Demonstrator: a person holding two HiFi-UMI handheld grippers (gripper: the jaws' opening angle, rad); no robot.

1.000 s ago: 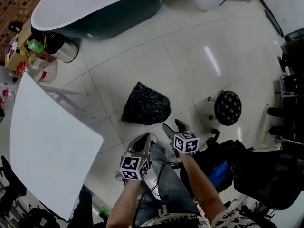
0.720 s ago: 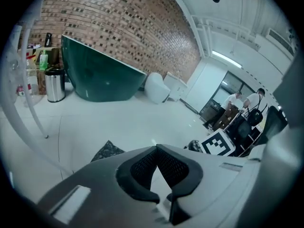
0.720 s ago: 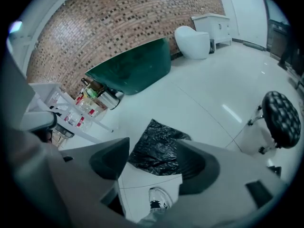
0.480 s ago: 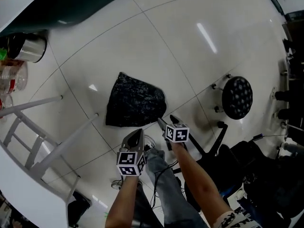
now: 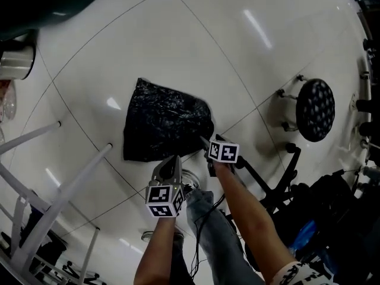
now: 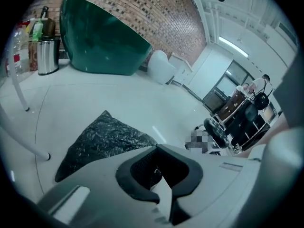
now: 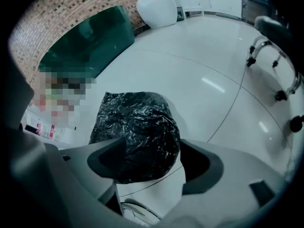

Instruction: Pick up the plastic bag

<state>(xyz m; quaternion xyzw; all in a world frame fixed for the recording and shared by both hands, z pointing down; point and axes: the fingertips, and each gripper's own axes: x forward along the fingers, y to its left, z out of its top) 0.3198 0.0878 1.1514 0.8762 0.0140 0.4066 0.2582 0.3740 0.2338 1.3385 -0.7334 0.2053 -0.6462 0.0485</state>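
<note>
The black plastic bag [image 5: 163, 126] lies crumpled on the glossy white floor. My right gripper [image 5: 203, 140] is at the bag's near right corner and points steeply down. In the right gripper view it [image 7: 154, 146] stands open, and its jaws have just been opening wider. The bag [image 7: 137, 132] fills the gap between the dark pads [image 7: 107, 158], which do not press on it. My left gripper [image 5: 172, 162] hangs just short of the bag's near edge. In the left gripper view it [image 6: 156, 148] is shut, tips together with nothing held, and the bag [image 6: 104, 141] lies beyond them.
A stool with a black perforated seat [image 5: 314, 108] stands to the right, with a black chair base [image 5: 267, 189] nearer. White table legs [image 5: 65, 177] slant across the left. A steel bin [image 6: 47, 56] and a dark green tub [image 6: 99, 46] stand further back.
Both grippers have sunk toward the floor and closed in on the bag. The head view has come lower, so the bag looks larger. The right gripper now reaches the bag's corner.
</note>
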